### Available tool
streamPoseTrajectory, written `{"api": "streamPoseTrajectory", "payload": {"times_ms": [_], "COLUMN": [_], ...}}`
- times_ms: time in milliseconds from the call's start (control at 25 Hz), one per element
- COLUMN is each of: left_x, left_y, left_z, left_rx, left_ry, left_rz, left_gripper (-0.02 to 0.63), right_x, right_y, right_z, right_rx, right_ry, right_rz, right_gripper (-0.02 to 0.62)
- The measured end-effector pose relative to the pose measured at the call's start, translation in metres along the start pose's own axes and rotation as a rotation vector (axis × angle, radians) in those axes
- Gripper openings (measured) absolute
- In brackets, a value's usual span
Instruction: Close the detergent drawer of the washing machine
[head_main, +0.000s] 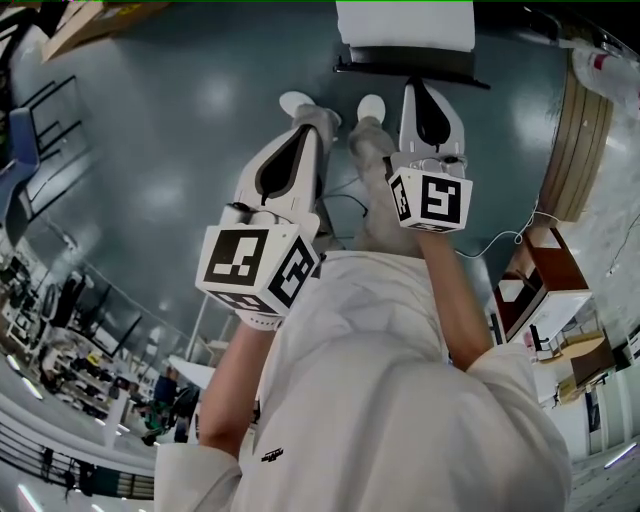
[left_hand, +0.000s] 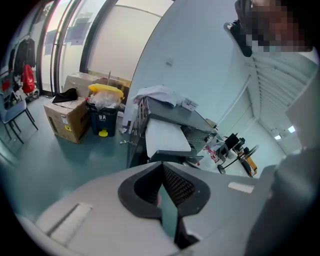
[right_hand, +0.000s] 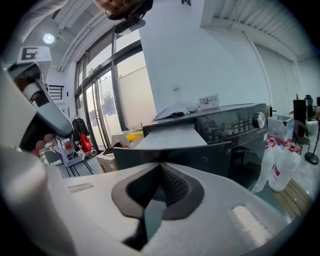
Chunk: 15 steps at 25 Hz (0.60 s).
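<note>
Drawer: the detergent drawer (right_hand: 172, 136) sticks out of the washing machine (right_hand: 240, 125), facing my right hand-held gripper (right_hand: 160, 167).
Jaws: closed and empty, left hand-held gripper (left_hand: 162, 167) too.
Push: I should press its front squarely, straight in.

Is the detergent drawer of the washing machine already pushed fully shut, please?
No, in the right gripper view the detergent drawer juts well out from the front of the washing machine.

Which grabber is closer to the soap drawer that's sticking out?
Right. The right gripper points straight at the open detergent drawer, close in front of its dark front panel. The left gripper is farther back and off to the drawer's left.
</note>
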<state>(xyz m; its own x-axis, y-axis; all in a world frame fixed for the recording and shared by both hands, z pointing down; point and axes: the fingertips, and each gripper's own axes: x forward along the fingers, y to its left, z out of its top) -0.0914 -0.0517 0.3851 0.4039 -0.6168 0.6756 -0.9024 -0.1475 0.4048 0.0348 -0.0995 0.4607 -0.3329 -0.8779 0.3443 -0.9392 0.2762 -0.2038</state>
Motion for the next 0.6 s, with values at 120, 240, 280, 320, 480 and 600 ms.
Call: {"api": "streamPoseTrajectory", "payload": {"times_ms": [120,240,280,320,480,600], "left_x": [0.001,0.000,0.000,0.000,-0.001,0.001], "left_y": [0.002,0.003,0.003,0.002,0.001,-0.002], "left_z": [0.003,0.002,0.001,0.000,0.001,0.003], "left_rx": [-0.003,-0.002,-0.002,-0.002,-0.003,-0.006], "left_ry": [-0.006,-0.006,-0.005,-0.005,-0.002,0.000], "left_rz": [0.003,0.007,0.008,0.008,0.006,0.003], "left_gripper": [0.017,0.017,0.016,0.017,0.017,0.017], "right_x": [0.001,0.000,0.000,0.001,0.009,0.013], "right_y": [0.000,0.001,0.001,0.002,0.005,0.004], "right_z": [0.001,0.001,0.002,0.005,0.015,0.016], "right_rx": [0.003,-0.007,-0.021,-0.037,-0.035,-0.029], "right_ry": [-0.004,-0.005,-0.008,-0.015,-0.032,-0.028], "right_rz": [-0.001,0.009,0.016,0.024,0.043,0.049], "right_gripper": [0.002,0.002,0.002,0.002,0.002,0.002]}}
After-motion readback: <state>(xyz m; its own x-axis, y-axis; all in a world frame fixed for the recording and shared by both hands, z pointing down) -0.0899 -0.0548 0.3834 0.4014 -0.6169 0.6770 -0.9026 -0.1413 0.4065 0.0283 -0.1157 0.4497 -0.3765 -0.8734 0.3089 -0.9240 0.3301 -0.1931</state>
